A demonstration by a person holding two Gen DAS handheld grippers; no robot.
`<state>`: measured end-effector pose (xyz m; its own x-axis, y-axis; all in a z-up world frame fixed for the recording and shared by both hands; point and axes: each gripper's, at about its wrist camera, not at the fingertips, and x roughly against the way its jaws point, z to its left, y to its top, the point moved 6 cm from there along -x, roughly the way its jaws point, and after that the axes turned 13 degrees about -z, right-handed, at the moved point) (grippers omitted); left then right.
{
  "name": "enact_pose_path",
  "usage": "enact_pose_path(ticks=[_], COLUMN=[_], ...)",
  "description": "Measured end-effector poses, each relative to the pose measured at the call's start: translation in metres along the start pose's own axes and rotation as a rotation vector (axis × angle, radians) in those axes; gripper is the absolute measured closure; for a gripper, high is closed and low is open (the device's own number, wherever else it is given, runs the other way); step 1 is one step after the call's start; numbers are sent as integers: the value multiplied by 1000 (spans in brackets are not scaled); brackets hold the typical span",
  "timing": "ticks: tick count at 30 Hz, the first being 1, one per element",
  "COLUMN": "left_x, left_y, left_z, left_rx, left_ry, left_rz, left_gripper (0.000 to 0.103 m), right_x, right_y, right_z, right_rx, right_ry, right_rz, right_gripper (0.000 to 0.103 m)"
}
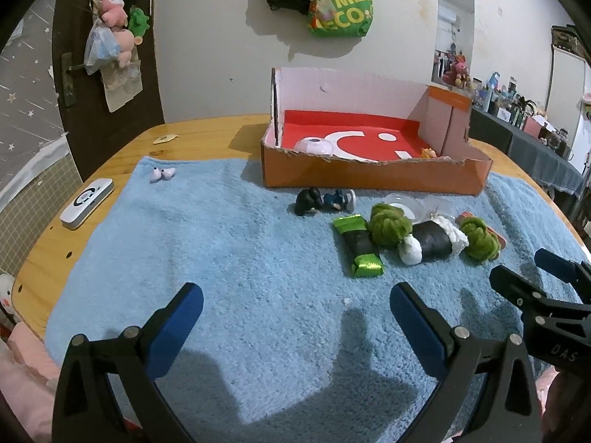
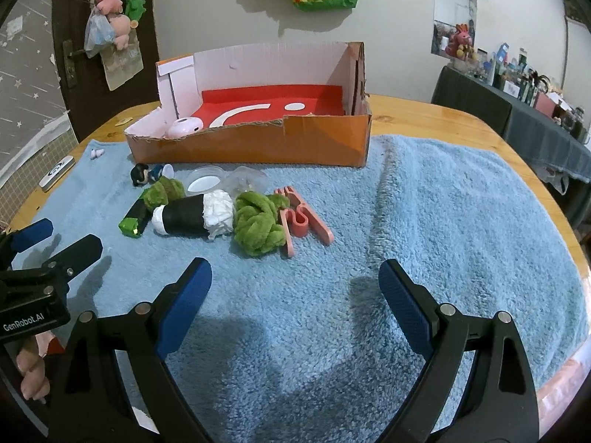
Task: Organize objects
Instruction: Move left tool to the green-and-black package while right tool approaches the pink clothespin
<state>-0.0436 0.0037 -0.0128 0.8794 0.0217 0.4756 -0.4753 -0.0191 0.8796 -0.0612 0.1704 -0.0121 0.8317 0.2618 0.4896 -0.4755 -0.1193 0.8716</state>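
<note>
An orange cardboard box (image 1: 373, 177) (image 2: 258, 147) with a red floor stands at the back of a blue towel (image 1: 240, 258) (image 2: 443, 221); a pink round gadget (image 1: 314, 146) (image 2: 183, 127) lies inside. In front lie a dark figurine (image 1: 317, 201) (image 2: 142, 174), a green foil packet (image 1: 360, 245) (image 2: 133, 221), two green yarn knots (image 1: 389, 225) (image 2: 258, 223), a black-and-white roll (image 1: 432, 241) (image 2: 194, 216), a clear lid (image 1: 404, 203) (image 2: 203, 184) and a pink clip (image 2: 303, 217). My left gripper (image 1: 295, 310) and right gripper (image 2: 295, 280) hover open over bare towel, nothing between the fingers.
A white remote (image 1: 86, 203) (image 2: 57, 173) and small lilac earbuds (image 1: 162, 174) (image 2: 96, 154) lie at the left on the wooden table (image 1: 110, 155). Bags and plush toys hang on the wall and door behind. A dark cluttered shelf (image 2: 517, 110) stands at the right.
</note>
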Motion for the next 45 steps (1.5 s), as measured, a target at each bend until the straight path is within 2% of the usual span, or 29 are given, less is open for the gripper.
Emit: enact_pose_path(ticks=[8,17,22,29,33,39,45], left_x=[-12,-36,-46,-54,-55,-60,-70], left_y=[5,3,3,5,6,12,17], left_z=[-3,-10,-9,4,10,-5,-10], left_rx=[-9,-50,-54,-59,-64,-109,-105], left_ry=[-4,-10,-16,11,-9,-56,-67], left_rz=[24,93,126,144,165,173,197], left_gripper=[0,0,0,0,0,4,10], right_x=[-8,-31,-37,-45,-47,-56,-67], right_y=[7,3,6,14,17,22,28], right_z=[-8,-27,-30,-46,-43,-27,-26], right_rx=[35,145,160,183,221,326,323], right_ry=[-1,-16,5,-30,-1,66,140], right_rz=[21,130,152,157,159,161,191], right_gripper=[10,10,10,10,10,10,12])
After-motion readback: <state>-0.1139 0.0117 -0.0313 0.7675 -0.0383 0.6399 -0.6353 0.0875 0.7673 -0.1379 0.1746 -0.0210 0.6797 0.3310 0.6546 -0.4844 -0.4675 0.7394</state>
